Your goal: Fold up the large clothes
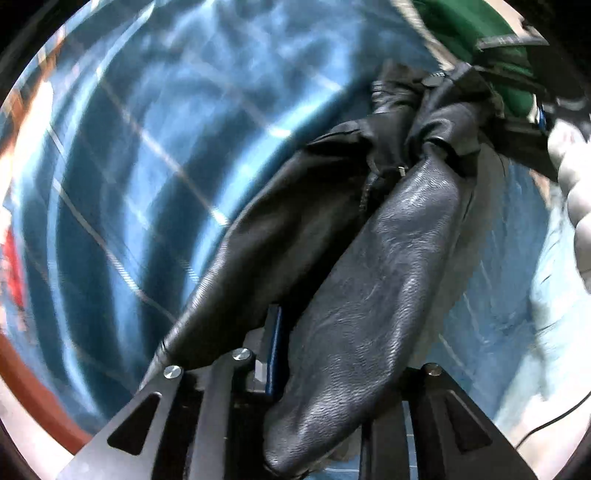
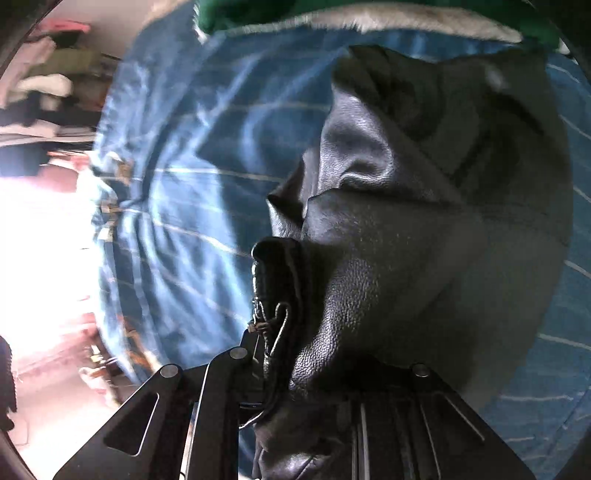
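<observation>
A black leather jacket (image 1: 369, 258) hangs stretched between both grippers above a blue checked bedspread (image 1: 147, 166). My left gripper (image 1: 291, 373) is shut on the black leather jacket, whose sleeve-like fold drapes over the right finger; the blue pad of the left finger (image 1: 274, 350) shows beside it. In the right wrist view my right gripper (image 2: 295, 369) is shut on the jacket (image 2: 424, 240) at a stitched edge with a zipper (image 2: 275, 321); the leather covers the right finger. The other gripper and a gloved hand (image 1: 569, 177) show at the far right of the left wrist view.
A green garment with pale trim (image 1: 472, 40) lies at the far edge of the bedspread, also in the right wrist view (image 2: 258, 14). A red-brown bed edge (image 1: 33, 384) runs at lower left. Shelves with clothes (image 2: 48, 85) and a bright floor lie left.
</observation>
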The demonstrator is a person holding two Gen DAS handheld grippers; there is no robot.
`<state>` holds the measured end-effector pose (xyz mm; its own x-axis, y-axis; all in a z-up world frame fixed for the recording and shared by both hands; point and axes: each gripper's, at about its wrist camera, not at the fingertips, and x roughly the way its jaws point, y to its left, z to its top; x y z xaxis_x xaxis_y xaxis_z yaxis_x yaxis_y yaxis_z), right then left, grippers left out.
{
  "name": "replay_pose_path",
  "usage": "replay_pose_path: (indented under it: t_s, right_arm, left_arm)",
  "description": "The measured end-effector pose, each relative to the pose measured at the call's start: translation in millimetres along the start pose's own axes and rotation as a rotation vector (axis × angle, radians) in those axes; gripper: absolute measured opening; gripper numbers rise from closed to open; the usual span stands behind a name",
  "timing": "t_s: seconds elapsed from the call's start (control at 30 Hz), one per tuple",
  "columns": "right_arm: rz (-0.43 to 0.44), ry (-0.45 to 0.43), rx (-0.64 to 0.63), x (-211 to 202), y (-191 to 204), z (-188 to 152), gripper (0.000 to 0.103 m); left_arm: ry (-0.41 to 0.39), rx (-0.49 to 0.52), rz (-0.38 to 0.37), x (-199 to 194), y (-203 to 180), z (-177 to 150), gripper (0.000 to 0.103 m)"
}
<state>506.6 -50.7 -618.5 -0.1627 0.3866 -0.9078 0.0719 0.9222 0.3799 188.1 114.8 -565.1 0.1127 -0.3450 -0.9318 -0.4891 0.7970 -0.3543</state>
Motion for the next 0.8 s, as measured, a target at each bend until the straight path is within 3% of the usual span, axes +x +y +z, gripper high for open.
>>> replay_pose_path:
  t_s: [0.1, 0.23, 0.37, 0.4, 0.43, 0.5, 0.6, 0.7, 0.8]
  right_arm:
    - [-0.027, 0.029, 0.027, 10.9, -0.2, 4.8, 0.023]
    - [-0.005, 0.058, 0.024, 0.8, 4.6, 4.1, 0.044]
    - [0.106, 0.077, 0.035, -27.4, -0.4, 2.8, 0.055]
    - [0.129, 0.074, 0.034, -36.0, -3.0, 4.0, 0.060]
    - [0.144, 0.066, 0.030, -47.4, -6.9, 3.6, 0.066]
    - [0.163, 0.033, 0.022, -69.4, -18.3, 1.3, 0.075]
    - [0.147, -0.017, 0.013, -98.9, -51.1, -3.6, 0.081]
    - [0.058, -0.064, 0.023, -115.8, -102.7, -5.0, 0.086]
    - [0.054, -0.077, 0.048, -111.9, -158.1, -2.4, 0.087]
  left_arm:
    - [0.044, -0.047, -0.079, 9.2, 16.4, 3.5, 0.026]
    - [0.057, -0.058, -0.085, 4.6, 17.6, -1.0, 0.027]
    - [0.020, -0.018, 0.016, -21.3, 1.3, -10.8, 0.031]
    - [0.003, -0.015, 0.041, -29.9, -2.6, -12.6, 0.043]
    - [-0.014, -0.019, 0.061, -37.2, -3.9, -14.2, 0.066]
    - [-0.053, -0.025, 0.078, -50.4, -7.4, -17.3, 0.085]
    - [-0.095, -0.019, 0.117, -53.8, -11.8, -22.2, 0.086]
    - [-0.078, -0.031, 0.199, -26.3, -9.9, -26.2, 0.086]
    - [-0.068, -0.052, 0.298, 1.6, 1.9, -24.4, 0.086]
